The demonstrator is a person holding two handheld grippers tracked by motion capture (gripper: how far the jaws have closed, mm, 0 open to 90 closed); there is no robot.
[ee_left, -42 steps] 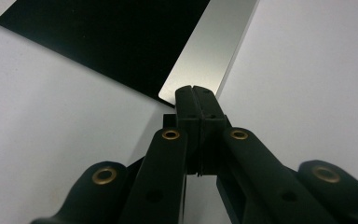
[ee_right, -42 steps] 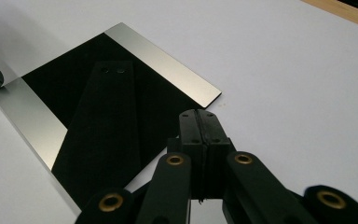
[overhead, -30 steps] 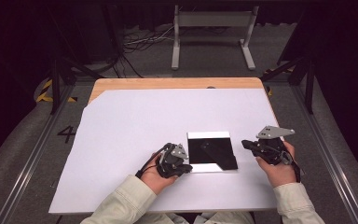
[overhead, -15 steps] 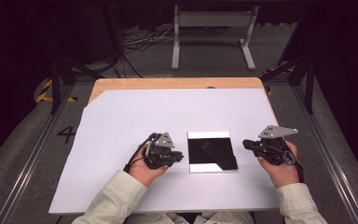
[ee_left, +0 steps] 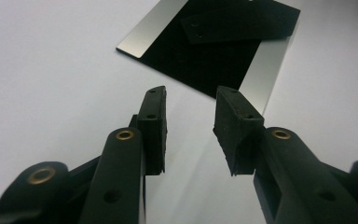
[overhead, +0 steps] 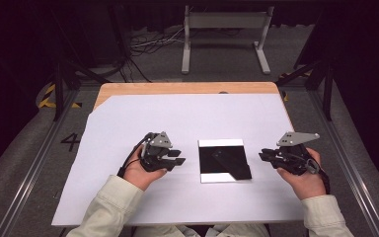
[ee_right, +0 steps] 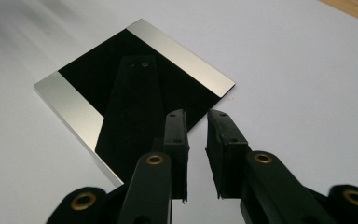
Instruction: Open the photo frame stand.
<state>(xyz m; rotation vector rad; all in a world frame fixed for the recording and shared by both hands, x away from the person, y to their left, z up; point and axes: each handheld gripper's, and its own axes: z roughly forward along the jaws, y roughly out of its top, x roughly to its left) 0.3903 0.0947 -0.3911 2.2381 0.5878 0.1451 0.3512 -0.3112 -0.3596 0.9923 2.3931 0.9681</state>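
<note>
Picture frame lies flat, back side up, on the white sheet, its black stand flap folded against it. Left gripper sits just left of the frame, jaws have just been opening, moderately wide with nothing between them. Right gripper is just right of the frame, jaws also just been opening, only a narrow gap, nothing held.

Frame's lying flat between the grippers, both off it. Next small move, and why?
Probably bring the left gripper back to the picture frame edge: its jaws have just been opening, nothing between them. The frame lies back-up, its stand flat; the right gripper, also opening and empty, sits beside it.
</note>
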